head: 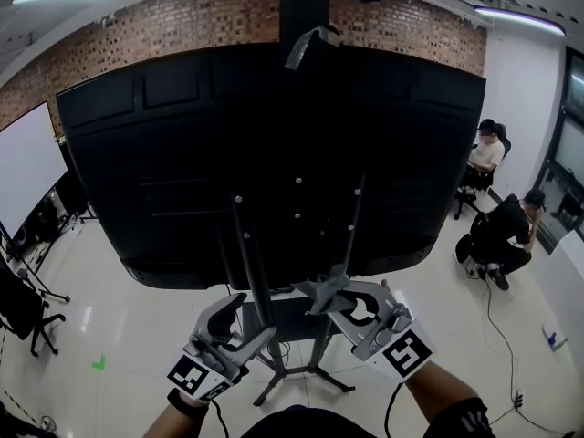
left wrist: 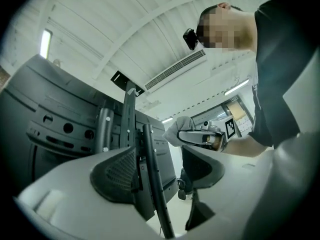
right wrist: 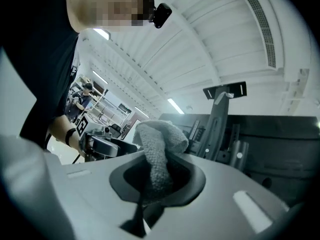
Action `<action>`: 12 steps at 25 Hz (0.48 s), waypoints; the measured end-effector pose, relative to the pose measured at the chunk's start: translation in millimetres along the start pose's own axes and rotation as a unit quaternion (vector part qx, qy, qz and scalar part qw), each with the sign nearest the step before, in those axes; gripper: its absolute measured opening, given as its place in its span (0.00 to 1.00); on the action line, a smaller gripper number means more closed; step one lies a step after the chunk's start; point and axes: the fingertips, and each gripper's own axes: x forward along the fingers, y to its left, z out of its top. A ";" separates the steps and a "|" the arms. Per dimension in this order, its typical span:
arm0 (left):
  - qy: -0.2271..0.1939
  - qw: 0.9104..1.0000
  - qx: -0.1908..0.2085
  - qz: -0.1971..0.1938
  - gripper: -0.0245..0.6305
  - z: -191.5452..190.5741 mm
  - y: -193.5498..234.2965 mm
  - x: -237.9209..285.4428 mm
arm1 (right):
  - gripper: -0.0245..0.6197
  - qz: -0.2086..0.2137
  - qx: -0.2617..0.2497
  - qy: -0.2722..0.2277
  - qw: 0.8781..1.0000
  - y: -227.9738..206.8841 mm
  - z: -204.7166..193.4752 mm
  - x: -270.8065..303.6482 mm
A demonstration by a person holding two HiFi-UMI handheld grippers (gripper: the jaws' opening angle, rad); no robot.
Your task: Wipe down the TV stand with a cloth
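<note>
The back of a large black TV (head: 274,153) on its stand fills the head view. Two slanted black stand poles (head: 251,263) (head: 351,226) run down to a footed base (head: 306,377). My left gripper (head: 242,322) is open at the left pole, and that pole (left wrist: 150,174) passes between its jaws, close to the left one. My right gripper (head: 342,304) is shut on a grey cloth (head: 330,290) beside the right pole. The cloth (right wrist: 157,149) bunches up out of the right gripper (right wrist: 157,184). The left gripper view also shows the cloth (left wrist: 177,129).
A person crouches on the floor at the right (head: 502,235) and another sits behind (head: 484,158). A cable (head: 493,327) trails across the white floor there. A white screen (head: 27,167) and an office chair (head: 23,308) stand at the left. A brick wall lies behind.
</note>
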 end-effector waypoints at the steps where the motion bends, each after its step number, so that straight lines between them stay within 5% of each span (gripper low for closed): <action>1: -0.006 1.000 0.009 -0.005 0.52 9.2 0.7 6.1 | 0.10 -0.001 -0.018 0.004 1.000 -7.0 3.9 2.4; 5: -0.032 0.998 0.054 -0.022 0.52 47.9 8.1 32.7 | 0.10 -0.011 -0.100 0.044 0.994 -38.9 16.1 14.8; 12: -0.042 0.989 0.136 -0.046 0.52 102.2 21.3 78.9 | 0.10 -0.022 -0.187 0.017 0.982 -97.9 75.7 51.6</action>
